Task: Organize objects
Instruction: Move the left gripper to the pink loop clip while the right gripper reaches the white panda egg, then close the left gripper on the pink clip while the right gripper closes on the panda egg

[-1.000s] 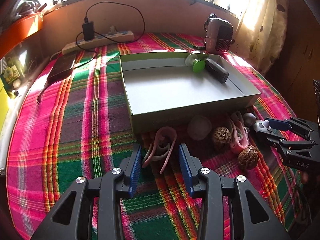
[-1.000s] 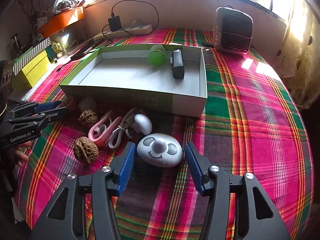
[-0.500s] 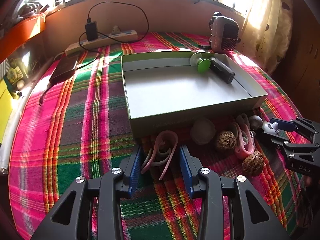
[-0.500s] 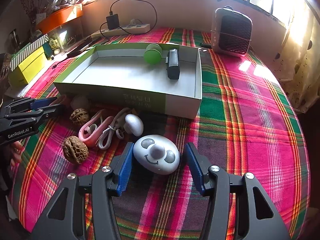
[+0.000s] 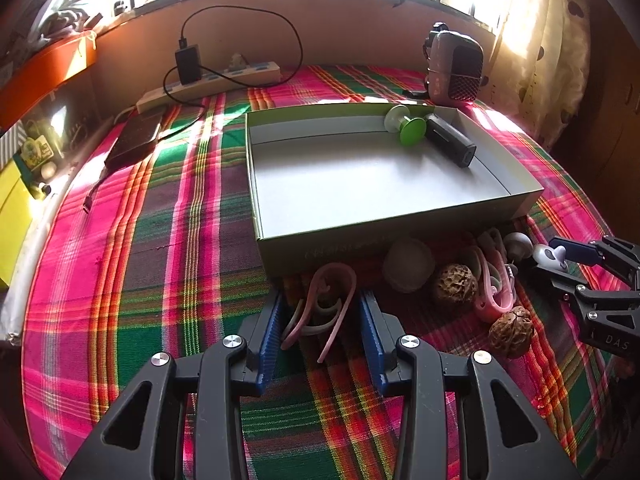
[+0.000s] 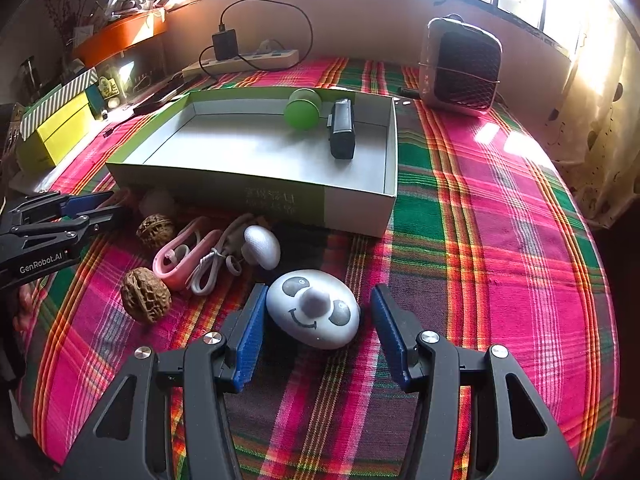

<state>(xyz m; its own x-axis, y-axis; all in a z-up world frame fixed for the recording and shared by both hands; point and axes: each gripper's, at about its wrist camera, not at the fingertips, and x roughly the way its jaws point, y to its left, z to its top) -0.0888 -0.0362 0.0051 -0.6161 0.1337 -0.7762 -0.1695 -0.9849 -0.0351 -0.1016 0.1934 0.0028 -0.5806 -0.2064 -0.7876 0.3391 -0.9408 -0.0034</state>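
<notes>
An open green-sided box (image 5: 400, 236) (image 6: 240, 196) holds a green round object (image 5: 412, 130) (image 6: 302, 114) and a black device (image 5: 450, 145) (image 6: 342, 134). My left gripper (image 5: 322, 320) is open around a pink clip bundle (image 5: 324, 304) lying in front of the box. My right gripper (image 6: 316, 320) is open around a white smiley-face egg (image 6: 314, 314); its jaws stand apart from the egg. Two walnuts (image 6: 146, 294) (image 6: 156, 230), a pink clip (image 6: 180, 260), a white cord (image 6: 212, 264) and a small white egg (image 6: 262, 246) lie nearby.
A plaid cloth (image 6: 480, 240) covers the table. A heater (image 6: 460, 70) stands back right. A power strip with charger (image 6: 244, 58) lies at the back, a dark phone (image 5: 134, 140) and yellow boxes (image 6: 56, 132) at the left. A pale ball (image 5: 408, 264) sits by the box.
Both grippers have moved forward: the left further around the pink clips, the right further around the smiley egg. The egg has turned slightly.
</notes>
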